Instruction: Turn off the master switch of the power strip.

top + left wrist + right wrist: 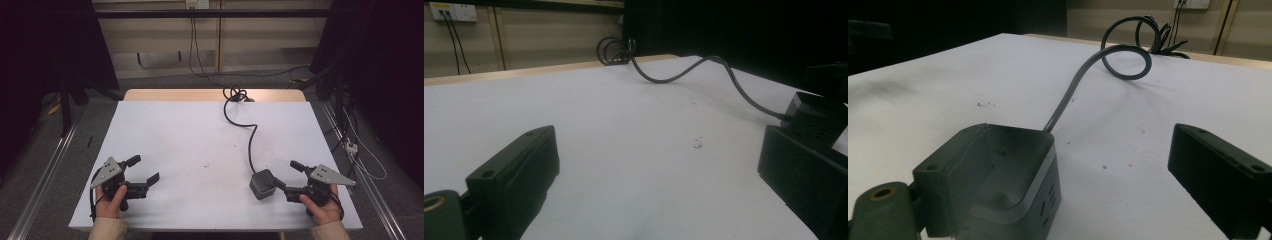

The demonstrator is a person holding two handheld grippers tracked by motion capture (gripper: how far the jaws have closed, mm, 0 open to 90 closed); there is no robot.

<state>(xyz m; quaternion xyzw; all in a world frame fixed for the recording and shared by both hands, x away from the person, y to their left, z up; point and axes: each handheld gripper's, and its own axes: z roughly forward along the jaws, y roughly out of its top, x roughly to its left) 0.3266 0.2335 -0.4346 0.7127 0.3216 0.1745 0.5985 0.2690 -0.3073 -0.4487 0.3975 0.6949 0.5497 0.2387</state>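
A dark grey cube-shaped power socket (262, 184) sits on the white table (200, 135) at the front right, and its grey cable (250, 140) runs to the back edge. My right gripper (287, 175) is open just right of it, with one jaw tip against the cube's side. In the right gripper view the cube (1023, 170) lies beside the left jaw and partly in the gap of the right gripper (1083, 172). My left gripper (143, 169) is open at the front left with nothing between its jaws. Its own view shows the left gripper (659, 175) and the cube (819, 117) far right.
The cable coils (236, 93) at the table's back edge, where a wooden strip (175, 95) shows. Small dark specks (206, 165) mark the table's middle. Metal rails (45, 170) run along both sides on the floor. A wall socket (453, 11) is behind.
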